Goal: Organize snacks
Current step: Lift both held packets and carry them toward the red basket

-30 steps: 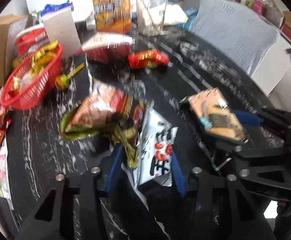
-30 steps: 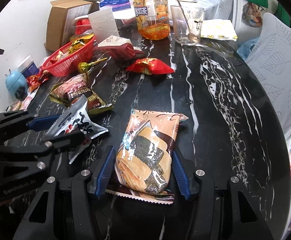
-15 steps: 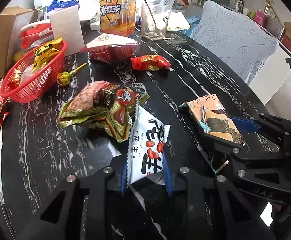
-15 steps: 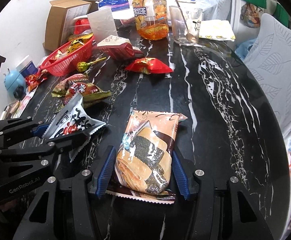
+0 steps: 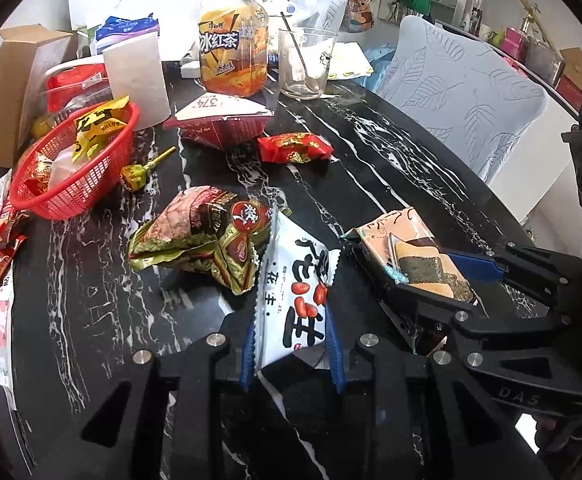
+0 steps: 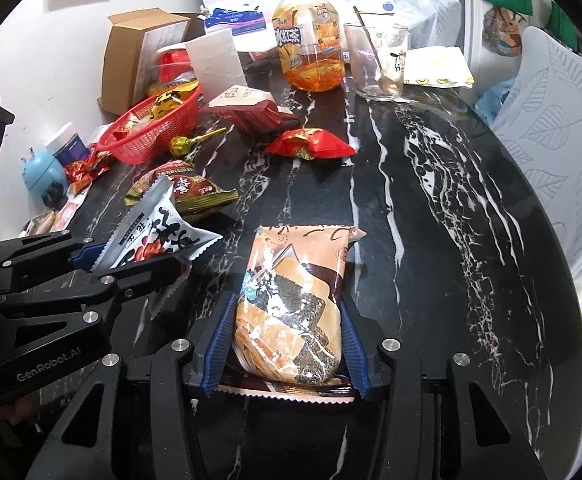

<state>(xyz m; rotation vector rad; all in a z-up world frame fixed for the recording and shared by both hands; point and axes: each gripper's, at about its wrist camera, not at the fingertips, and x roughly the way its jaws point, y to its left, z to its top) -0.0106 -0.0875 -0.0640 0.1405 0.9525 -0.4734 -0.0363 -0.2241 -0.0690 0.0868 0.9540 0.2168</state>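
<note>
My left gripper is shut on a white peanut packet, pinching its near end so that the packet tilts up off the black marble table. The right wrist view shows that packet in the left gripper at the left. My right gripper straddles a seaweed cracker packet that lies flat. Its jaws are closing and the blue pads touch both long sides. A red mesh basket with several sweets stands at the far left.
A green-brown snack bag, a lollipop, a red packet and a red-white pouch lie between me and the basket. Behind stand a tea bottle, a glass and a cardboard box. A chair is on the right.
The left jaws came together on the peanut packet and its end has come up off the table. The right jaws have narrowed around the cracker packet, which has not moved.
</note>
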